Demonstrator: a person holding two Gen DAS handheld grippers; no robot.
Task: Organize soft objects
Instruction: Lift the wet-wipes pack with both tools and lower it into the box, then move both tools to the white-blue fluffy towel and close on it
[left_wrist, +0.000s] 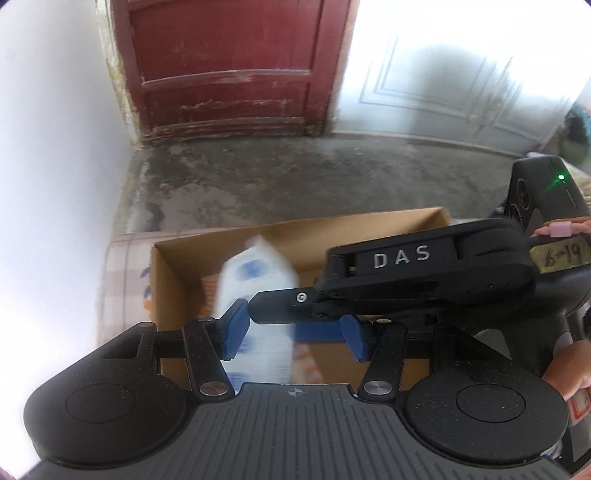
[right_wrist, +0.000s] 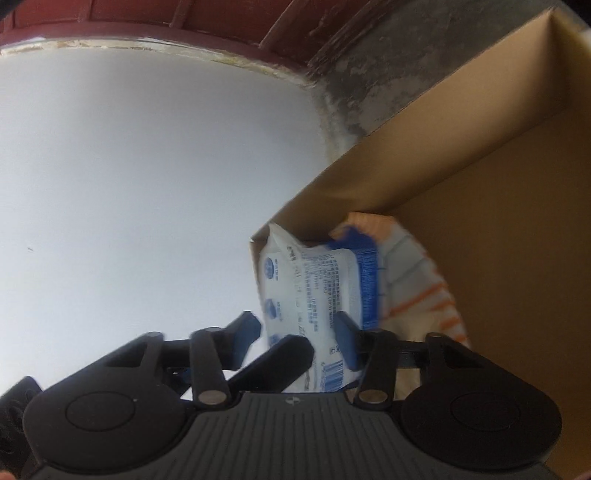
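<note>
Bare white wall (left_wrist: 55, 147) fills the left of my left wrist view, with a worn red door (left_wrist: 229, 70) at the upper centre, a pale panelled door (left_wrist: 454, 85) to its right, and stained grey concrete floor (left_wrist: 295, 177) below them. An open cardboard box (left_wrist: 177, 266) sits at mid-frame. Inside it stands a blurred white and blue tissue pack (left_wrist: 255, 277), upright, reaching down between my blue pads. My left gripper (left_wrist: 293, 332) is about half open; the left pad (left_wrist: 234, 328) lies against the pack's edge, the right pad stands clear of it, so I am not gripping. My right gripper (left_wrist: 280, 304) comes in from the right of the frame, its black finger across the pack's front, and a hand (left_wrist: 569, 373) shows at the right edge.

From my right wrist view, wall (right_wrist: 129, 184) takes the left half and the box (right_wrist: 498, 184) the right. The pack (right_wrist: 314, 288) leans at the box's near corner, in the lower centre, over an orange-striped white cloth (right_wrist: 424, 291). The pack sits between my right gripper's (right_wrist: 299, 332) pads; I cannot tell whether they press on it. A black finger of the other gripper crosses in front.
</note>
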